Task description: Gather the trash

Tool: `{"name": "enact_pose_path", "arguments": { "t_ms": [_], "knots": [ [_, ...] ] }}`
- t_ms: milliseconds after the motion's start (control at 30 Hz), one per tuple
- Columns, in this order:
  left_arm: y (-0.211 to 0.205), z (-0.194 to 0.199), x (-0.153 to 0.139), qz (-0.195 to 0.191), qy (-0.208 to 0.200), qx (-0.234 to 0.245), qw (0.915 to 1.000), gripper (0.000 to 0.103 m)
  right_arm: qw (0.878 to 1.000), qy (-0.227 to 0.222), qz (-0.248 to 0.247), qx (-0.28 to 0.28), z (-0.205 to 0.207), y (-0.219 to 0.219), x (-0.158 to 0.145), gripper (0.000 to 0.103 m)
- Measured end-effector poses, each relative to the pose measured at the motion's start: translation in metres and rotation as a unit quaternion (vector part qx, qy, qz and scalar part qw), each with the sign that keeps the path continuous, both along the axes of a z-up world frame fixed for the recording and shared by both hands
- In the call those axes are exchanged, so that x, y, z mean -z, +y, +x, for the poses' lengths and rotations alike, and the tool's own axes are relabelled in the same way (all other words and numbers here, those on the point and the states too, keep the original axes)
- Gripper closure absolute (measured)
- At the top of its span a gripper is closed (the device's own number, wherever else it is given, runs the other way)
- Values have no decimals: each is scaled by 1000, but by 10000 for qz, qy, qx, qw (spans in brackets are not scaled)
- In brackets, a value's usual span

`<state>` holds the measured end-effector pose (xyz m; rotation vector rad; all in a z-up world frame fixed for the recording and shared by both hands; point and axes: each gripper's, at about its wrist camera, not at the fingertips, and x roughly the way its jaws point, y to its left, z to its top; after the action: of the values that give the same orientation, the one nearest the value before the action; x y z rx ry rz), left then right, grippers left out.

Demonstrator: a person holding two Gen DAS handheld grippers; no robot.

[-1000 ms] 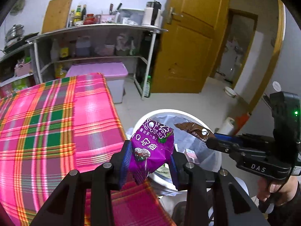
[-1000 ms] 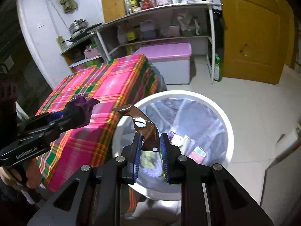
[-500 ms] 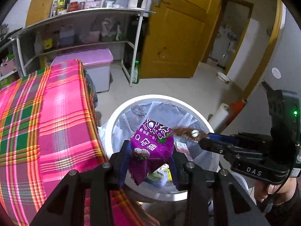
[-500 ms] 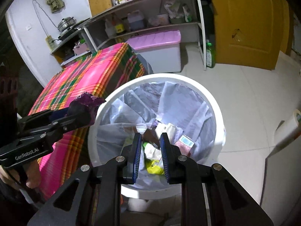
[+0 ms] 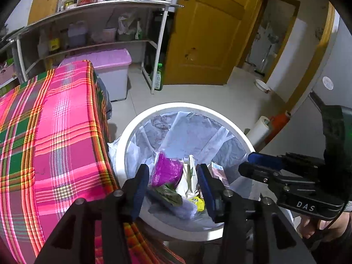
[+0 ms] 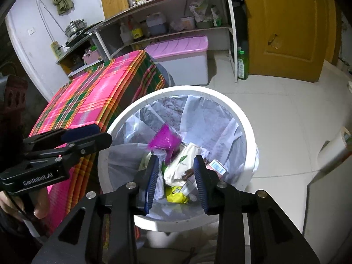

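Left wrist view, nearest first: my left hand-held gripper (image 5: 173,187) hangs over the round white plastic trash bin (image 5: 123,154), its jaws spreading and nothing pinched between the blue pads (image 5: 138,189). Past them the crumpled purple snack wrapper (image 5: 167,171) lies loose inside the bin, on top of the other rubbish in the clear liner, touching neither pad. Just beside it are a white paper pouch (image 5: 187,180) and a yellow packet (image 5: 197,203).

From the right wrist camera, my right hand-held gripper (image 6: 176,180) is also above the bin (image 6: 248,129), jaws opening and empty. A thin brown wrapper (image 6: 189,172) sits among the trash below the pads, with a small pink-and-white carton (image 6: 216,167) to its right; the purple wrapper (image 6: 164,140) lies further in.

To the left of the bin stands the table (image 6: 88,101) under a pink, green and orange plaid cloth, its edge touching or just beside the bin wall; I cannot tell which. Beyond that are a grey storage box with a pink lid (image 6: 182,52), a metal shelf rack of bottles (image 6: 167,15) and a yellow-brown wooden door (image 6: 286,26).
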<state>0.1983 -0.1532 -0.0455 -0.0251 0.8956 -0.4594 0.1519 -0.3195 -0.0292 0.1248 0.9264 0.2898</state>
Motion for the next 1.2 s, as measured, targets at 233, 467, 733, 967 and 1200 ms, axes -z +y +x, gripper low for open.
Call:
{"name": "enact_pose_path", "arguments": {
  "t_ms": [233,467,733,967,1200],
  "knots": [
    [4,-11,-11,-51,-159,-31,9999,56,9998,-193,-69,21,-13,5,-17,68],
    [12,-31,-28,-72,-405,-105,9991,56,9990,-417,-130,-79,-30,18,-34,64],
    [31,-58,-45,-61,-690,-299,9972,56,9976,-621,-180,-231,-48,35,-48,63],
    [47,-79,-55,-26,-872,-498,9949,56,9961,-786,-207,-343,-64,48,-57,63],
    [58,-100,-61,32,-1014,-669,9926,56,9948,-884,-195,-475,-78,58,-62,62]
  ]
}}
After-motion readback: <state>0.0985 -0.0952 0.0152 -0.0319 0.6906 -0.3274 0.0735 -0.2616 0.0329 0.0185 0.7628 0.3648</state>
